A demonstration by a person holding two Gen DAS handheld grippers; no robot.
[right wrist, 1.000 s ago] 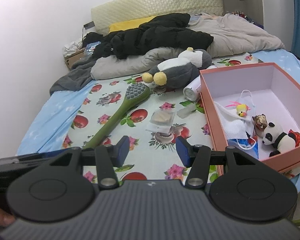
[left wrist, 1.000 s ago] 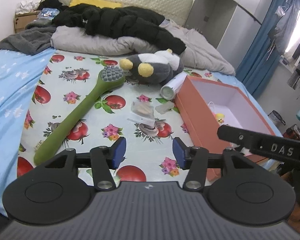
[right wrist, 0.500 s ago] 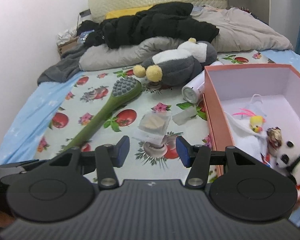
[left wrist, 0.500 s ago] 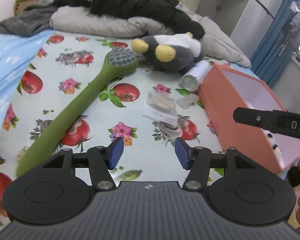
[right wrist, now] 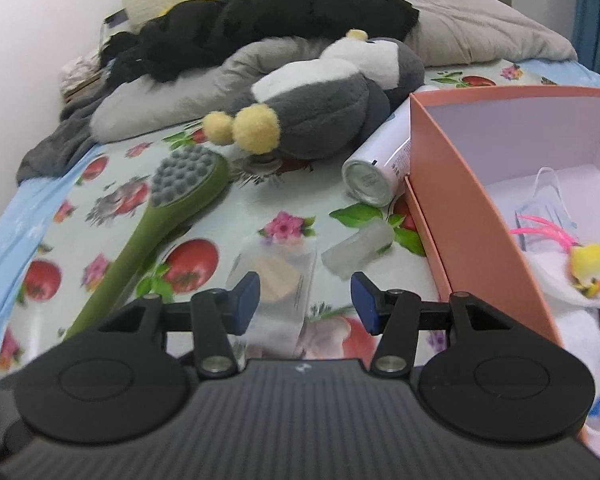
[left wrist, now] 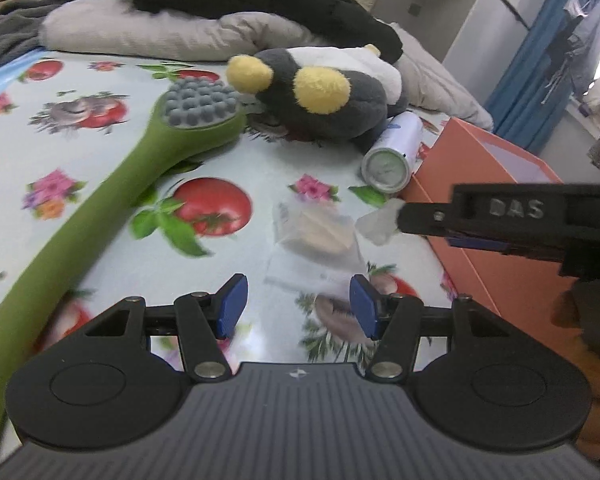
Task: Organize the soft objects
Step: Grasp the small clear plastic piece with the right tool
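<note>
Both grippers over the clear packet, nothing held yet

The left gripper [left wrist: 298, 306] and right gripper [right wrist: 304, 302] are both spread and empty above the clear packet [right wrist: 278, 276] lying flat on the fruit-print sheet [left wrist: 100, 184] beside the orange box [right wrist: 456, 216]; two tools converging may collide; the slippery film could slide away; the small clear cap [right wrist: 358, 254] nearby might get knocked.
</note>
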